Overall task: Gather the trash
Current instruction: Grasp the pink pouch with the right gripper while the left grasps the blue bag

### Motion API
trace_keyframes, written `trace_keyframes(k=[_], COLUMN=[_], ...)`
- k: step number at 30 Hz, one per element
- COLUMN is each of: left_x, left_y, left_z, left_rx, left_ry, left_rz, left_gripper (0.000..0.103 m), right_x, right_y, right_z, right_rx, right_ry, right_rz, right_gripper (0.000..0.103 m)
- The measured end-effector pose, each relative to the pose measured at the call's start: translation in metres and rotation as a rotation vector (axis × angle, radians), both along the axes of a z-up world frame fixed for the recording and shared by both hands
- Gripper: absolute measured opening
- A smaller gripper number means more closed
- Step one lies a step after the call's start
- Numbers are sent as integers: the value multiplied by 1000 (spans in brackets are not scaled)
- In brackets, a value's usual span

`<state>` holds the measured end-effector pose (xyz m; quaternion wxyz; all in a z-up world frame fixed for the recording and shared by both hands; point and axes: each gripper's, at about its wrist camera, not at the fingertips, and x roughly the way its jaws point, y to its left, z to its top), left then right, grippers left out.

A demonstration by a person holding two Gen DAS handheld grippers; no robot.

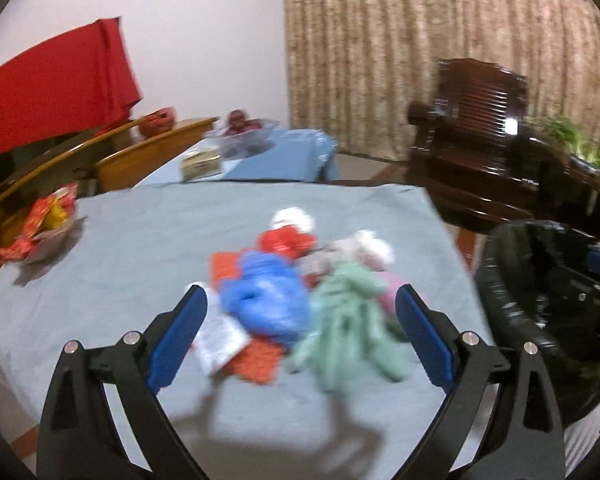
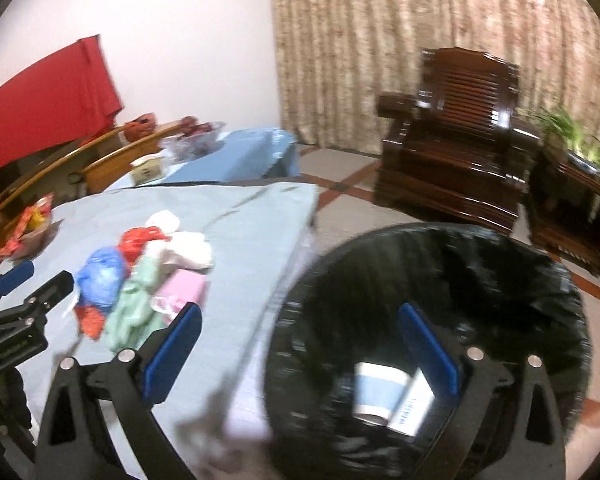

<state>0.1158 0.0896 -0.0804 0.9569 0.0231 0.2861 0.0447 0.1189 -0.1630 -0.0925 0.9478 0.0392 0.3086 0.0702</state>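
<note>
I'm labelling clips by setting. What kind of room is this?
Probably a home living room: a carved wooden armchair, full-length curtains, and a cloth-covered table beside a black-lined trash bin.

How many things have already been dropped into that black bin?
2 show. A blue-and-white paper cup lies at the bottom of the black bin, and a white packet lies right beside it. More may be hidden in the dark liner or behind the open right gripper.

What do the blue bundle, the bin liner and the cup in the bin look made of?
Blue bundle: thin plastic bag, probably; crumpled, slightly shiny.
Bin liner: glossy black plastic film; wrinkled, with highlights.
Cup: likely paper; matte white with a blue band.
</note>
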Motion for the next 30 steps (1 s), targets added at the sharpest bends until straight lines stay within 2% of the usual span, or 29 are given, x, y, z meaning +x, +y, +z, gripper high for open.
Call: trace_keyframes(k=[6,10,13,20,27,30], left_x=[7,11,13,20,28,31], left_y=[48,63,72,74,66,59], left_z=[-4,-10,-18,-29,-38,-39], left_rx=[-14,-18,-32,-42,-48,-48], left_ry=[12,13,23,41,53,56], left_rz=[107,137,149,150,131,117], left_gripper=[92,92,92,92,92,92], right_x=[18,31,40,64,77,80], right_y=[44,73,88,99,101,101], right_z=[-8,-14,-22,-49,-71,-75], right_rx=[-3,-20,-44,-77,-64,-36], right_ry=[3,6,14,101,180,206], right_rz=[75,119,141,148,170,202], right_gripper=[97,96,91,71,61,42])
